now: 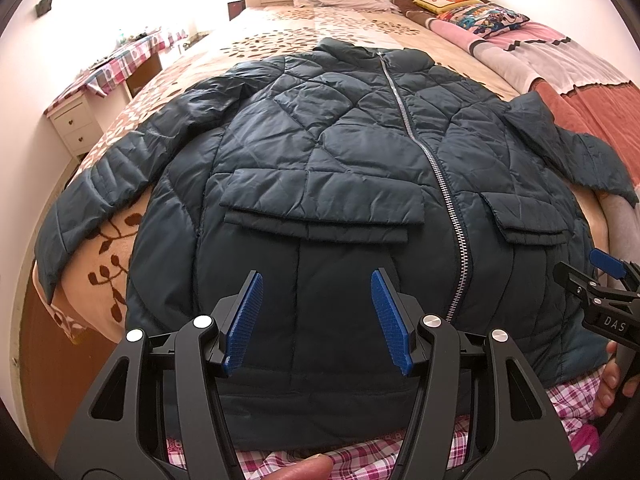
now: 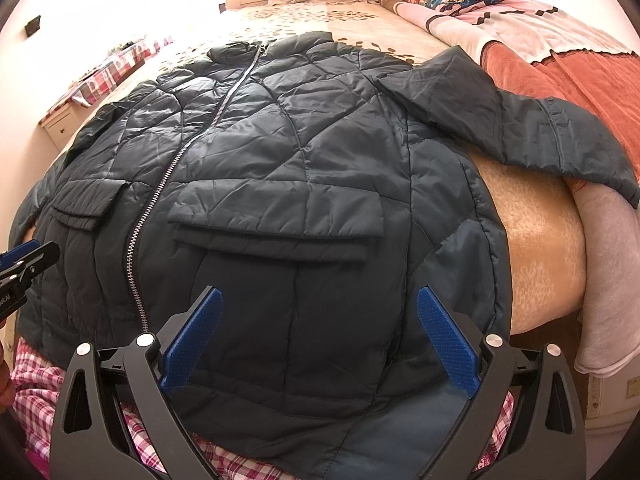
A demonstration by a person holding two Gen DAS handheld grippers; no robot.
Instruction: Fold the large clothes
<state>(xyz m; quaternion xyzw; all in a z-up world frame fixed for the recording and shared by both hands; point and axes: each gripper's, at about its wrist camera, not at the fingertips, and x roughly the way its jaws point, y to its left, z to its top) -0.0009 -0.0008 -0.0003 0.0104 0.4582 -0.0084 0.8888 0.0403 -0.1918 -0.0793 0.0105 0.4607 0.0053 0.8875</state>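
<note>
Both jaws stand wide and hold nothing: the left gripper [image 1: 316,320] hovers above the hem of the jacket [image 1: 340,152], the right gripper [image 2: 320,344] above the hem on its own side. The jacket lies front up and zipped on the bed [image 1: 280,28], sleeves spread, one sleeve [image 2: 560,136] resting on a red blanket [image 2: 592,76]. Pillows [image 1: 476,12] sit by the headboard. A nightstand [image 1: 76,124] stands beside the bed.

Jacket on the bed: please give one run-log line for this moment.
jacket: flat, zipped, unfolded | left gripper: open, empty | right gripper: open, empty
</note>
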